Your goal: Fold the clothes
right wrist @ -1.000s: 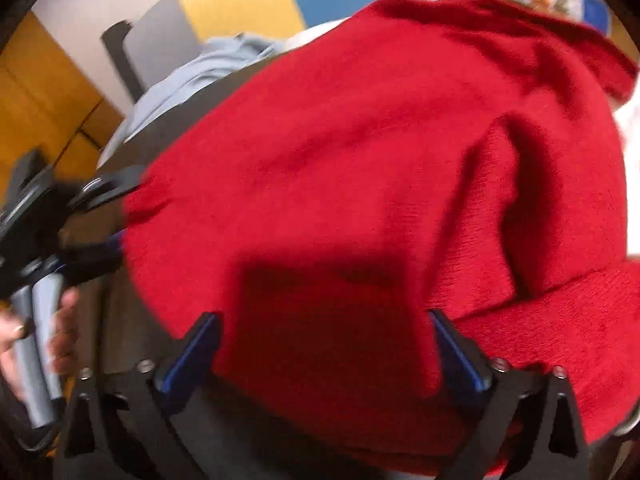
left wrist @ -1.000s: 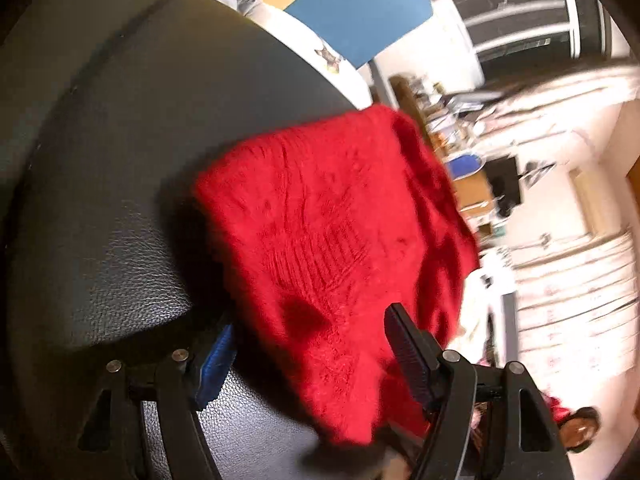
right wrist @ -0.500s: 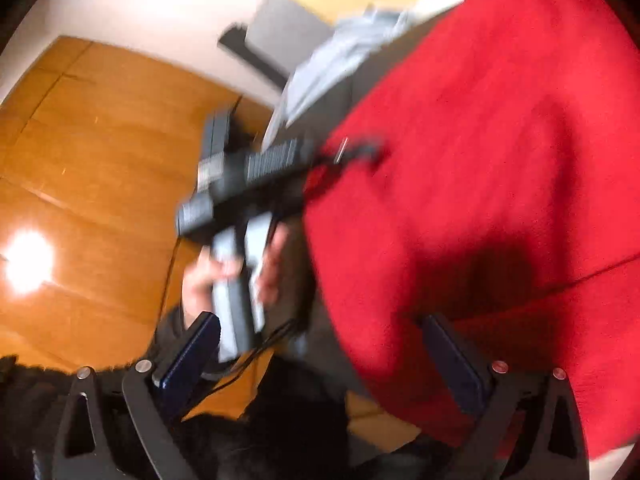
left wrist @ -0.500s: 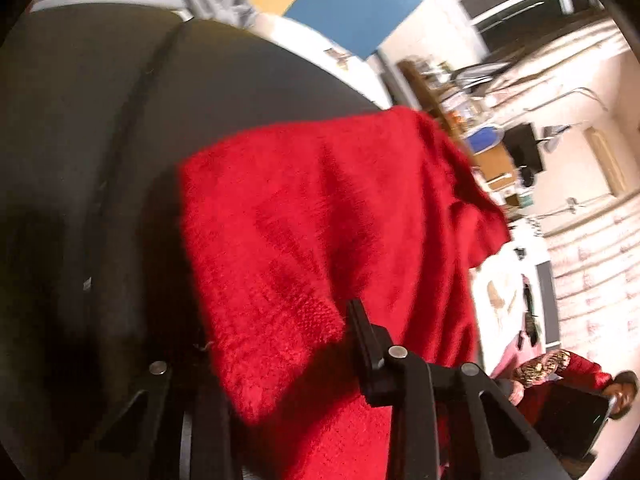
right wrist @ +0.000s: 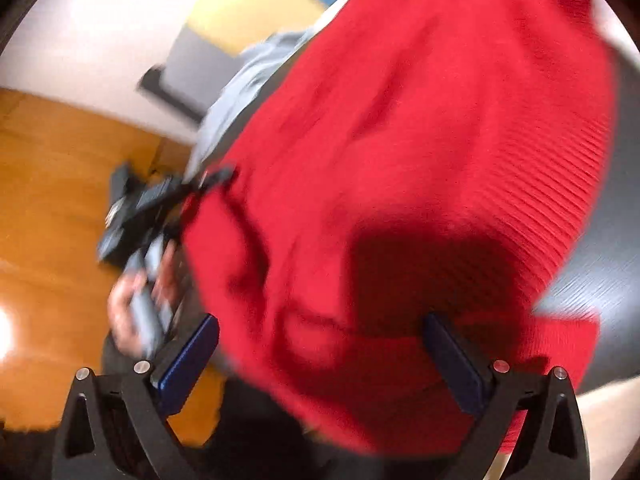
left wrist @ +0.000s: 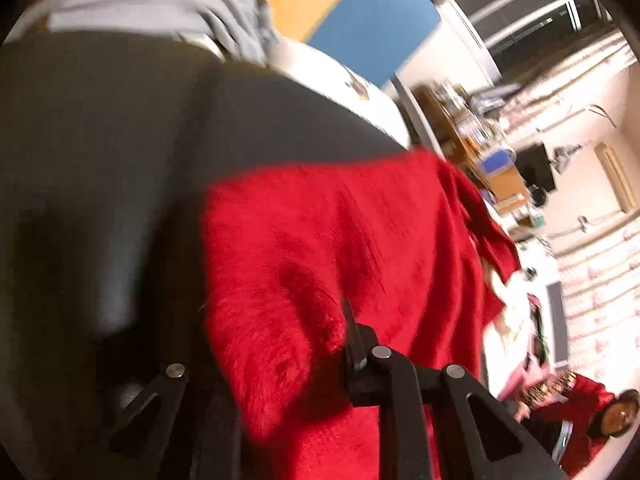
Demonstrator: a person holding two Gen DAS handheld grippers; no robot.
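My left hand-held gripper is clenched on the red sweater's edge; my right hand-held gripper gapes wide over it. The sweater lies on the black bench. One-sided pulling could drag it crooked.

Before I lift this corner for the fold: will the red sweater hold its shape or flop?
Probably flop: the red sweater already drapes in soft folds over the black surface. Its fuzzy knit bunches where the left gripper pinches it, so slipping seems unlikely. It may stretch and sag; the open right gripper could support it.
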